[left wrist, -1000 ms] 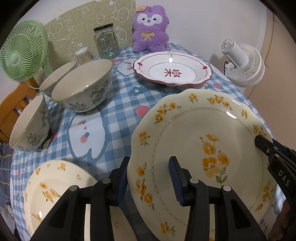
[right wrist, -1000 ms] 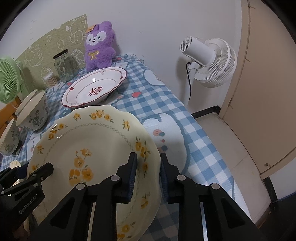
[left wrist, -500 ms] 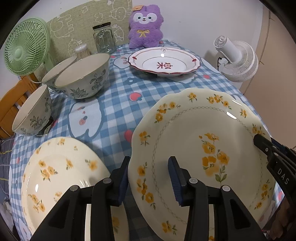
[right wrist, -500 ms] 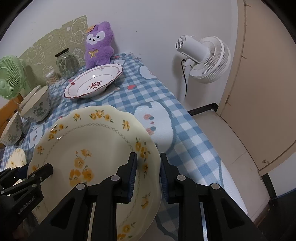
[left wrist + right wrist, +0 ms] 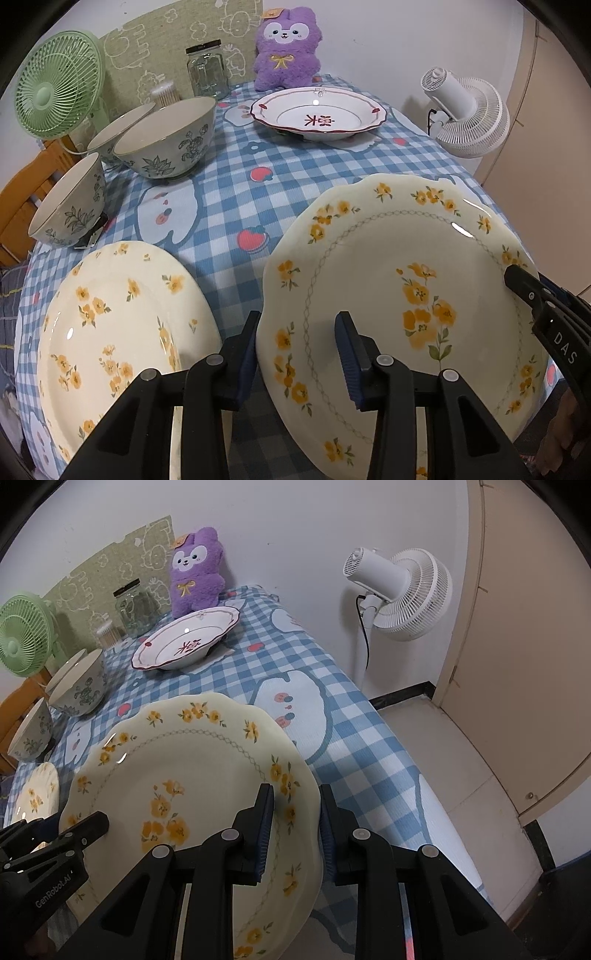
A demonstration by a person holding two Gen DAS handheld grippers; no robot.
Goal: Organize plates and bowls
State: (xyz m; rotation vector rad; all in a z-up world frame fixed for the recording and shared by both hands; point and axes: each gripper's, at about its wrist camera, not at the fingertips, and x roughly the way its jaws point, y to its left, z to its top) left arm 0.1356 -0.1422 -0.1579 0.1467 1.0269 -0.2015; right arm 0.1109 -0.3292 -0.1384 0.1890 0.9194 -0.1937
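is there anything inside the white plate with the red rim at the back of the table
No, the red-rimmed plate sits empty on the checked tablecloth, showing only its own red printed mark in the well.

A big cream plate [image 5: 399,295] with yellow flowers and a wavy rim is held up off the counter, tilted. A second flower plate [image 5: 118,332] lies flat to its left. A white plate [image 5: 317,114] with a red rim and a red mark sits far back. Three grey-green bowls with leaf drawings stand on the left: a big bowl [image 5: 166,136], one bowl [image 5: 118,125] behind it, maybe touching it, and a small bowl [image 5: 66,206] tipped on its side.
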